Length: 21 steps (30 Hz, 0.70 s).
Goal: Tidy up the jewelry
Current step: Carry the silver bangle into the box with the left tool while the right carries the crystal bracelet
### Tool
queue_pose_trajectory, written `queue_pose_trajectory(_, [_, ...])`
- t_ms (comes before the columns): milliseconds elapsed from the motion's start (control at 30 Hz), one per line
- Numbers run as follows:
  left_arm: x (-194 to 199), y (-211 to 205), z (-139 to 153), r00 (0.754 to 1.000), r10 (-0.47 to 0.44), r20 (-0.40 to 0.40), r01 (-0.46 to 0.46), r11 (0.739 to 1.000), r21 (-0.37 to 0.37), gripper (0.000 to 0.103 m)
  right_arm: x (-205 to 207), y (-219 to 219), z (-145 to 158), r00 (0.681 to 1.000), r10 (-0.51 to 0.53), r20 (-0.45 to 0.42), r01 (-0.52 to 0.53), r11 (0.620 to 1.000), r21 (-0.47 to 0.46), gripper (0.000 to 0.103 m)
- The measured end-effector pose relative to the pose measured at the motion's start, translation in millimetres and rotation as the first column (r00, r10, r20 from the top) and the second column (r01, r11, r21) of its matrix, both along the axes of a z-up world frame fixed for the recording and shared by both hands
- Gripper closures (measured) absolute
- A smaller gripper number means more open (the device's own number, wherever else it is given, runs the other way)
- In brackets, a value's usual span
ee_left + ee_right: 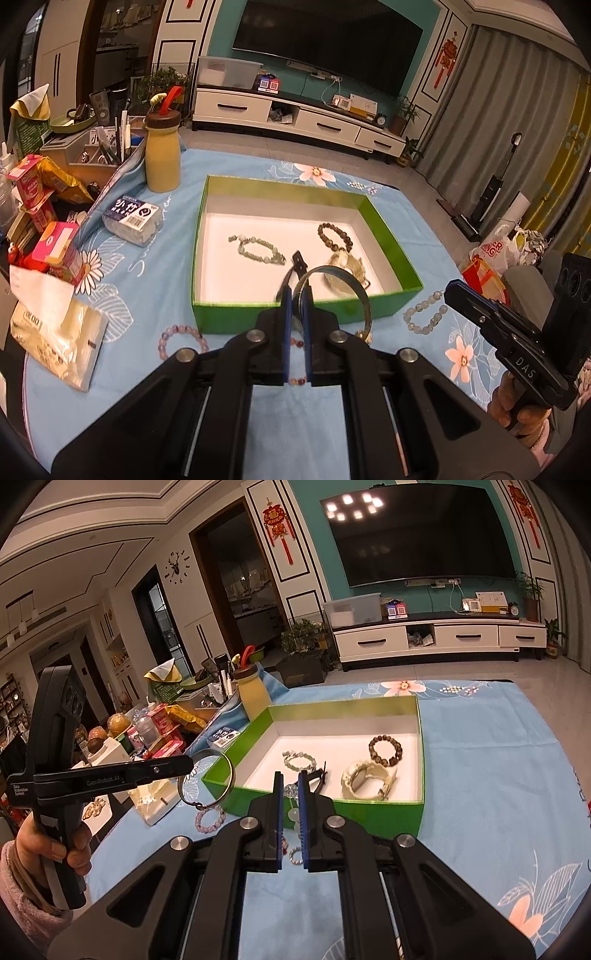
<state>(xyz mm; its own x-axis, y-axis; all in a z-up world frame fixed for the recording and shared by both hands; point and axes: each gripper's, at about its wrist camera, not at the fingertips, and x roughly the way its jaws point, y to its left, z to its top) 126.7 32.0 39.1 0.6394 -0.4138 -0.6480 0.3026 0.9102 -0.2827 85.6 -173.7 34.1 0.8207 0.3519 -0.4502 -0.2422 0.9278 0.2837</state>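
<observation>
My left gripper (296, 295) is shut on a thin silver bangle (364, 295) and holds it above the near wall of the green box (236, 314); the bangle also shows in the right wrist view (207, 779). The box holds a pale green bead bracelet (258, 248), a dark bead bracelet (334, 236), a black strap and a cream bangle (365, 779). My right gripper (291, 779) is nearly shut, with a pale bead bracelet (293, 814) lying between its fingers on the cloth. A pink bead bracelet (183, 341) and a clear bead bracelet (424, 312) lie on the cloth.
A blue flowered cloth (147, 288) covers the table. At the left stand a yellow bottle (162, 155), a tissue pack (133, 219), snack boxes (55, 251) and a plastic bag (59, 336). Bags (495, 254) sit at the right edge.
</observation>
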Motion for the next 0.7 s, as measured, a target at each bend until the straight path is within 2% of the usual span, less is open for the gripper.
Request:
queue_pose_trajectory(367, [48, -4, 2, 1.0, 0.004, 0.012, -0.005, 1.0, 0.017, 0.098, 47, -10, 17, 1.0, -0.022, 0.008, 0.022, 1.0, 0.007, 0.096])
queue_pose_trajectory(700, [104, -19, -16, 0.999, 0.01, -0.039, -0.007, 0.997, 0.074, 0.098, 117, -12, 6, 0.993, 0.014, -0.121, -0.003, 0.996, 0.087, 0.096])
